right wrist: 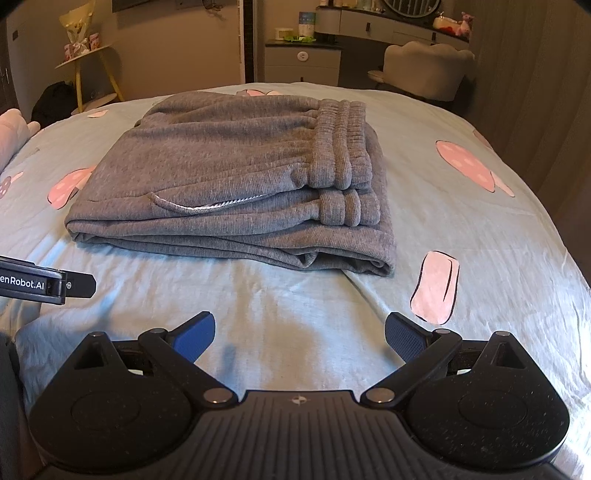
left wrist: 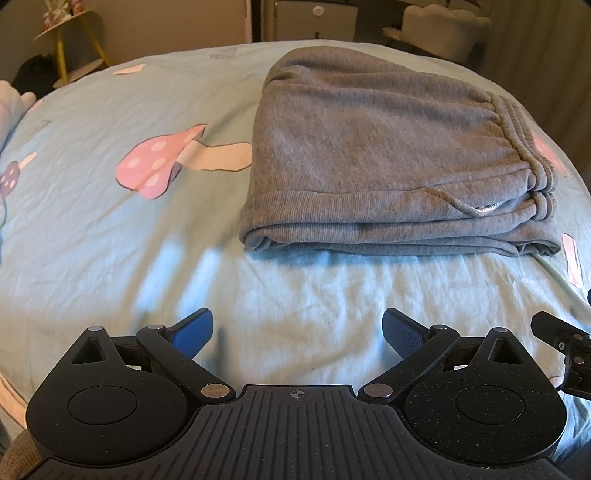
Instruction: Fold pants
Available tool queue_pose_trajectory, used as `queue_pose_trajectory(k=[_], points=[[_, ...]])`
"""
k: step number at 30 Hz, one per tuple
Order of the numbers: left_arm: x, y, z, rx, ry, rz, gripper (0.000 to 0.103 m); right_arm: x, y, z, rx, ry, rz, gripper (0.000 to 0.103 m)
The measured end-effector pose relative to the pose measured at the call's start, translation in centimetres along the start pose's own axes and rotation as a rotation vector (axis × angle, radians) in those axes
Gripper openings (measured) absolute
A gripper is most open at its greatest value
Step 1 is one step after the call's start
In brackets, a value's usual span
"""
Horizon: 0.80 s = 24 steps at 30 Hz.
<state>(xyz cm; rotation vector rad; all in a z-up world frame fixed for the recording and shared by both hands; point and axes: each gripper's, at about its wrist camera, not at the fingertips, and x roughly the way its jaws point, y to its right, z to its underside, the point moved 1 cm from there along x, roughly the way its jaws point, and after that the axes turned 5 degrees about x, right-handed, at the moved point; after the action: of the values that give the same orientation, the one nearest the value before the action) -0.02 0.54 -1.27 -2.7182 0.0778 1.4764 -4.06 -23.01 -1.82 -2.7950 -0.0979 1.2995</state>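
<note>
The grey pants point(right wrist: 236, 177) lie folded in a stacked bundle on the bed point(right wrist: 461, 229), waistband on top. Near its front edge, both the left gripper point(left wrist: 297, 332) and right gripper point(right wrist: 300, 334) hover released, jaws spread wide, holding nothing.

Quick count: one pair of grey pants point(right wrist: 229, 177), folded into a single bundle on one bed point(right wrist: 295, 314). Two hand-held grippers total, the left hand-held gripper point(left wrist: 297, 328) and the right hand-held gripper point(right wrist: 300, 330), each with two blue-padded fingers spread apart and empty. Past the bed: one yellow-legged side table point(right wrist: 83, 70), one cream chair point(right wrist: 428, 70), one pink plush toy point(right wrist: 463, 24).
</note>
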Motion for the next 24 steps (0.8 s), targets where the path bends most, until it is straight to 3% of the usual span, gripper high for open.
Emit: queue_pose_trajectory(k=[24], points=[[0.07, 0.00, 0.04, -0.005, -0.004, 0.000, 0.101, -0.06, 0.27, 0.04, 0.012, 0.000, -0.003, 0.099]])
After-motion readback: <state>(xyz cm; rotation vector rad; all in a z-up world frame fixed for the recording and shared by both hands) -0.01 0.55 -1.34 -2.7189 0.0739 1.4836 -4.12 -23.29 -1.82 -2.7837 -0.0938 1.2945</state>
